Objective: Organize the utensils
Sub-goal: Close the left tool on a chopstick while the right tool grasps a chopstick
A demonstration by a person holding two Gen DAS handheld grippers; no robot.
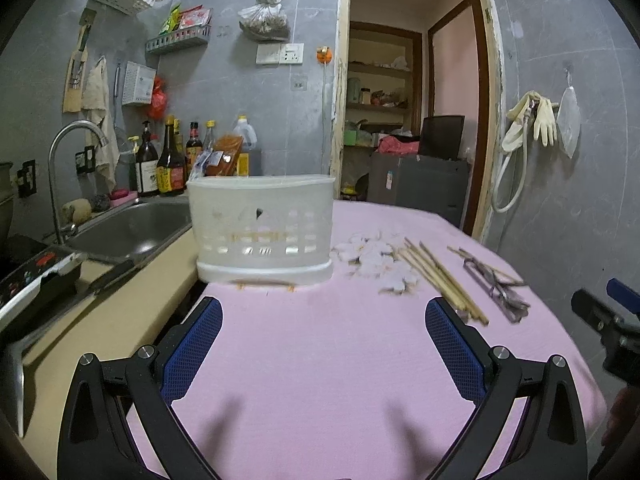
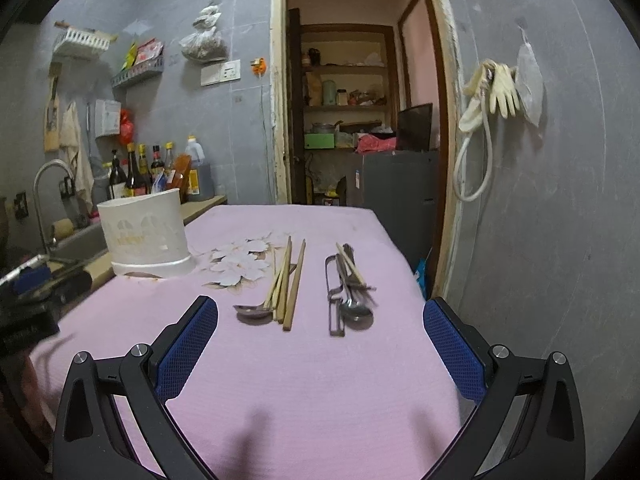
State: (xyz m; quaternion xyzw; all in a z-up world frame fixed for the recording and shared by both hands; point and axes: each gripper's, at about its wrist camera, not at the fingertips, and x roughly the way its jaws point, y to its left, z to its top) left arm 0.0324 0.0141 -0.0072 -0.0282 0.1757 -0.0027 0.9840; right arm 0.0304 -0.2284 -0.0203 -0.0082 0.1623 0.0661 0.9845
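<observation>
Both our grippers are spread wide with nothing between the pads, hovering over the pink tablecloth (image 2: 320, 380).

Left gripper (image 1: 324, 312): blue pads (image 1: 196, 344) far apart, nothing held. Straight ahead of it, slightly left of centre, the white slotted utensil holder (image 1: 262, 226) stands upright on the cloth near the table's left edge. Through its slots we see a pale stick-like thing lying low inside; can't tell what it is. Ahead and right of the left tool: the chopsticks (image 1: 440, 278), near end just beyond the right pad. Further right, a blurred pile of metal utensils (image 1: 494, 282). The right gripper's body pokes in at that view's far right edge.

Right gripper (image 2: 320, 312): wide, nothing held. Ahead, just left of centre: chopsticks (image 2: 288, 284) in a loose bundle, pointing away from the tool, with a metal spoon (image 2: 253, 314) at the near end, bowl toward us, touching the sticks. Ahead, just right of centre: a second pile, well apart from the first — a peeler (image 2: 334, 300), a spoon (image 2: 358, 314) and more metal handles, with one chopstick (image 2: 351, 264) lying across them. Holder (image 2: 146, 236) sits ahead and far left of this tool. White flower print (image 2: 240, 262) on the cloth between holder and chopsticks.

Left of the table: counter, sink (image 1: 132, 228), faucet (image 1: 70, 152), sauce bottles (image 1: 168, 160) behind the holder.
</observation>
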